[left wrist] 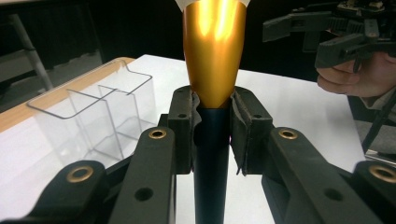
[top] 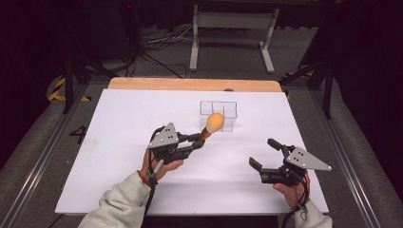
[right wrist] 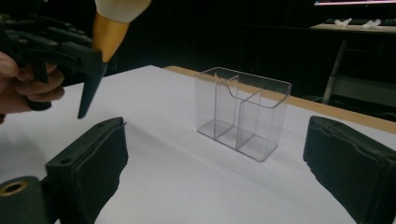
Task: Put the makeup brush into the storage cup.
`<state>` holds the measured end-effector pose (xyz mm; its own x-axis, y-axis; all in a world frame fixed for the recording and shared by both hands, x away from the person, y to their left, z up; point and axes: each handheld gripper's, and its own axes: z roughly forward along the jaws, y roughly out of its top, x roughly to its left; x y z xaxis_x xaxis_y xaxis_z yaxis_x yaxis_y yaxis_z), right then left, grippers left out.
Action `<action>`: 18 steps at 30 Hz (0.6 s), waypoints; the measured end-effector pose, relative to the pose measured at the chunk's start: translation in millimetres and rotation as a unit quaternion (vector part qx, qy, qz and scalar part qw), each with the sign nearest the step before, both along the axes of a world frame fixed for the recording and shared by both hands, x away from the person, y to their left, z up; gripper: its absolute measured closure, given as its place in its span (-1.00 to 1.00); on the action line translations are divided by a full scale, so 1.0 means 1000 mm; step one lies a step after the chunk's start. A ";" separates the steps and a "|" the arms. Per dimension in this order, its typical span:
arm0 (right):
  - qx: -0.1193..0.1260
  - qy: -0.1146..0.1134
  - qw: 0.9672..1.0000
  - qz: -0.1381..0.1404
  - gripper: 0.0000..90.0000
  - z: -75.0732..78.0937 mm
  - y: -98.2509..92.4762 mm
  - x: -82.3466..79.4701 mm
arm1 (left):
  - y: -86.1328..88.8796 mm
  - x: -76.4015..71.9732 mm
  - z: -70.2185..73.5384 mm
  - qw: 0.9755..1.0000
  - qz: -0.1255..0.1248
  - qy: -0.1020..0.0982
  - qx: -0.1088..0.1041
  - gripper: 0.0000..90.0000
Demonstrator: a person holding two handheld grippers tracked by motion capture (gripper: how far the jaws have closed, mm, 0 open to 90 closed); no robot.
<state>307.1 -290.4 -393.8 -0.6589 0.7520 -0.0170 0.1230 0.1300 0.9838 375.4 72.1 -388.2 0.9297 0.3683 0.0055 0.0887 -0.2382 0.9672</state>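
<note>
High view: one brush (top: 212, 125); two tools; one clear organizer (top: 219, 114)

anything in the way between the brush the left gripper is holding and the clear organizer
Nothing visible. The left gripper holds the brush above the table, just in front of the clear organizer, with only bare white tabletop between. The right gripper is open, off to the side.

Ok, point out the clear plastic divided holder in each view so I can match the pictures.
High view: clear holder stands upper centre on the white table, partly behind the brush head.
Left gripper view: at the left, beside the brush.
Right gripper view: centre, between the open jaws.
Shared landmark: the gold-and-dark brush clamped in the left hand-held gripper.
</note>
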 end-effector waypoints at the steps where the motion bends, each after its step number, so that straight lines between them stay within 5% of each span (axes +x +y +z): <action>1: 0.006 0.001 1.000 0.006 -0.80 0.002 0.003 0.000 | -0.001 0.000 0.000 1.000 -0.003 0.003 -0.002 0.61; 6: 0.041 0.008 0.998 0.041 -0.71 0.007 0.017 0.002 | -0.005 -0.002 -0.002 1.000 -0.005 -0.001 -0.021 0.61; 18: 0.040 0.022 0.997 0.063 -0.71 0.007 0.047 0.012 | -0.017 -0.007 -0.005 1.000 -0.021 -0.003 -0.019 0.61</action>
